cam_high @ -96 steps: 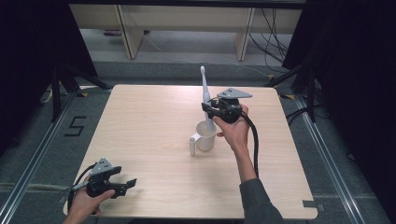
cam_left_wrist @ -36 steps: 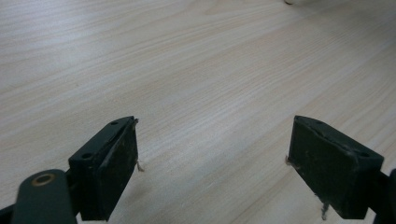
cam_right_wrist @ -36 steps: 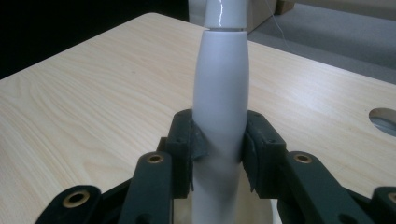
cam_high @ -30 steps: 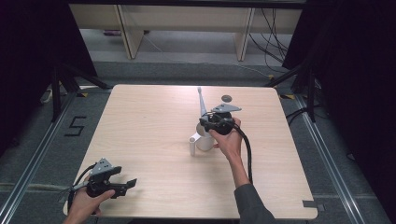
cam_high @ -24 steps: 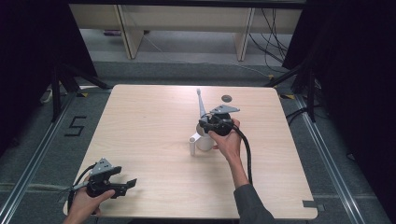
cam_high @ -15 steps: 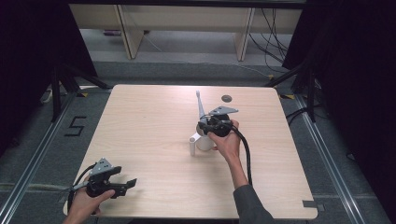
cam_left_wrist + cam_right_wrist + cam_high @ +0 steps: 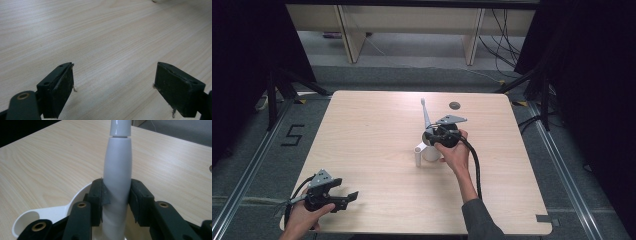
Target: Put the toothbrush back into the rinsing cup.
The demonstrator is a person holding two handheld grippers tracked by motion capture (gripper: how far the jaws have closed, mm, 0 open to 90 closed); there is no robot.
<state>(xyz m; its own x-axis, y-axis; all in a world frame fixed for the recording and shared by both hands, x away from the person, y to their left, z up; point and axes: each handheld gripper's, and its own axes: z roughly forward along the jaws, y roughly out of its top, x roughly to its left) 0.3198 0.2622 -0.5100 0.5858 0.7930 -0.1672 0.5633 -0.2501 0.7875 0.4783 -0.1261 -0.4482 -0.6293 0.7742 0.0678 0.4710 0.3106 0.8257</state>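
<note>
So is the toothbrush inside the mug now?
Partly in: the toothbrush, gripped by the right gripper, has its lower end inside the mug rim.

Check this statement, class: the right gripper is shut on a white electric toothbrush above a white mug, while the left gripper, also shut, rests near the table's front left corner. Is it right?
One detail is wrong. The left gripper is open, not shut: the left gripper view shows its jaws wide apart over bare table. The rest stands: the right gripper is shut on the white electric toothbrush above the white mug.
</note>
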